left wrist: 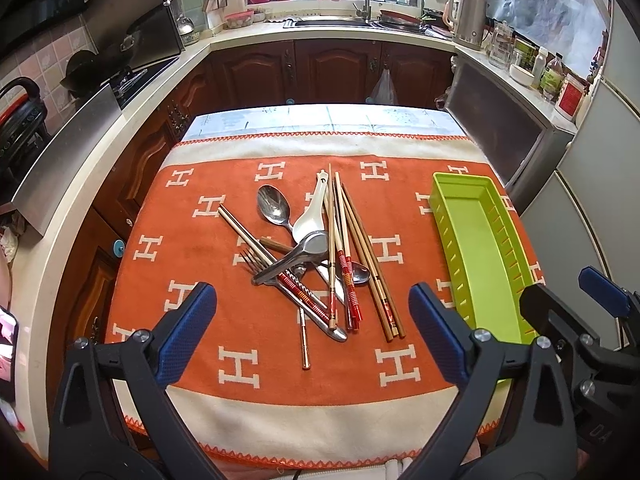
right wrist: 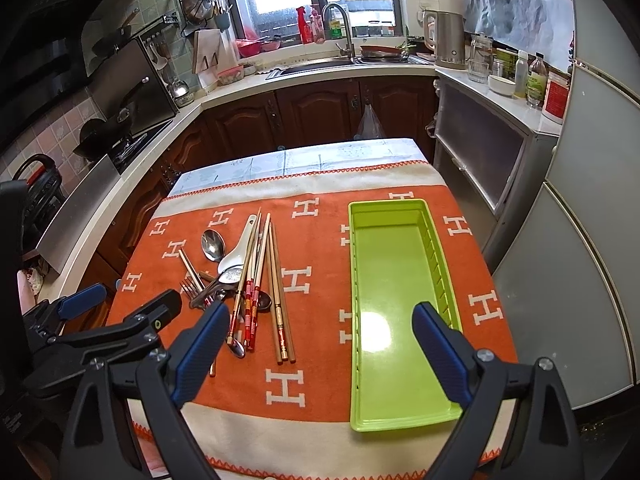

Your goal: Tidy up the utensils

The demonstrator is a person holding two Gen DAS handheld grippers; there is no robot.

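lengthwise, green tray (right wrist: 394, 280) away from camera

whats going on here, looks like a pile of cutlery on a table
A person holds a two-finger gripper in each hand over an orange towel on a kitchen table. Both the left gripper and the right gripper are open and holding nothing. A tangled pile of utensils, spoons, a fork and chopsticks, lies beside an empty green tray. Nothing has been sorted into the tray yet.
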